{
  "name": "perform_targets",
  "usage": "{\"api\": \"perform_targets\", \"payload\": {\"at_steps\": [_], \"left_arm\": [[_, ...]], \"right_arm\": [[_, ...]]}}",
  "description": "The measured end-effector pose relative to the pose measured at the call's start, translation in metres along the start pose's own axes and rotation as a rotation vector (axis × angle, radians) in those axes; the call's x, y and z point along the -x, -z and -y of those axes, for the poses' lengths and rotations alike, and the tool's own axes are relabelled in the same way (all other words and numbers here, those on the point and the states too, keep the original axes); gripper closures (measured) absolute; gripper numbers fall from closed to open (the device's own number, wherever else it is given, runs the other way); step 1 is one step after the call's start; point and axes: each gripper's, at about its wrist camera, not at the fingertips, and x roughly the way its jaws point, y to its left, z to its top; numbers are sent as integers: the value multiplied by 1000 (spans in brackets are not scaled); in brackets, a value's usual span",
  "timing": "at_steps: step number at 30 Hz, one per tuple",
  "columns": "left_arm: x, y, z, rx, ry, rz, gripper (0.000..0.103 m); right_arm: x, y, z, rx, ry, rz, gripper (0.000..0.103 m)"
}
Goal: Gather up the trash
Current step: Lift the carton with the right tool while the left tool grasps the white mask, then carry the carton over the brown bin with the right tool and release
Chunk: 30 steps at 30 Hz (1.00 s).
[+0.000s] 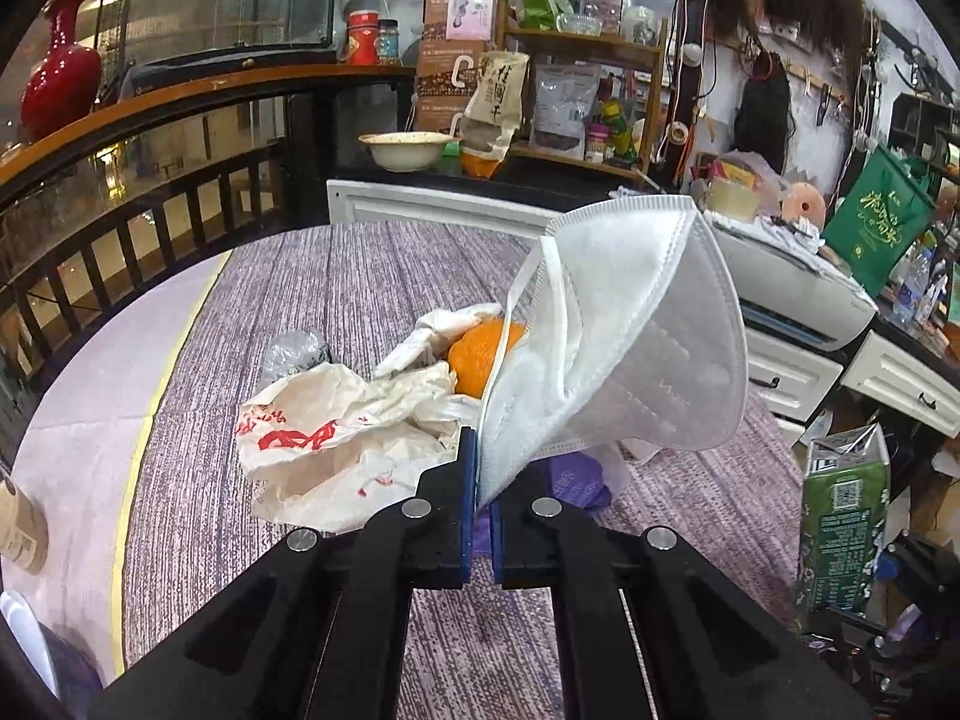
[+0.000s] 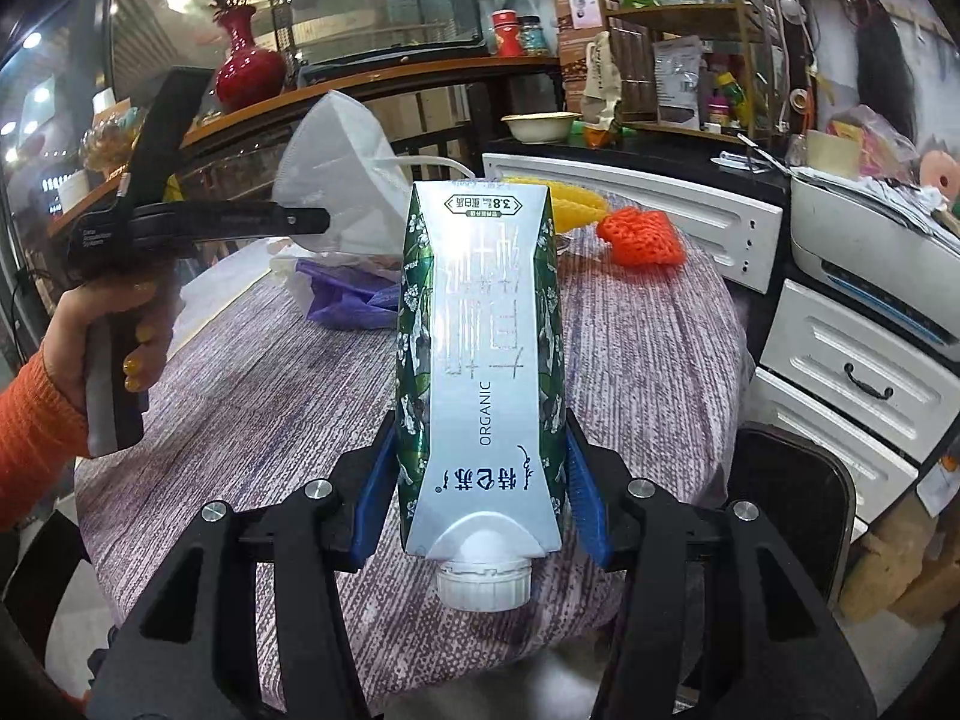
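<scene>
Green-white carton — "ORGANIC" — clamped in right claw | left claw pinches mask

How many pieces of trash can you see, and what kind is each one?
Face mask: 1
Milk carton: 1
Printed plastic bag: 1
Purple bag: 1
Orange peel: 1
Foam fruit nets: 2
Total: 7

On the table, a crumpled plastic bag lies near the middle, an orange just behind it. The face mask hangs above them to the right, and the milk carton further right. A foam fruit net lies at the far edge; beyond it stands a printer on drawers.
</scene>
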Motion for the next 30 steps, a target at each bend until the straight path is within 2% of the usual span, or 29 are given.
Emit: {"api": "perform_targets", "payload": {"at_steps": [5, 10, 19, 22, 30], "left_arm": [[21, -4, 8, 6, 30, 50, 98], [46, -8, 28, 5, 99, 97, 98], [55, -2, 99, -71, 249, 91, 98], [49, 3, 125, -91, 296, 74, 98], [31, 17, 177, -150, 358, 16, 98]], "right_arm": [[17, 6, 15, -55, 19, 35, 52], [39, 12, 36, -113, 57, 77, 52], [57, 35, 77, -193, 186, 81, 52], [45, 49, 103, -239, 268, 12, 52], [-22, 109, 177, -410, 374, -215, 52]]}}
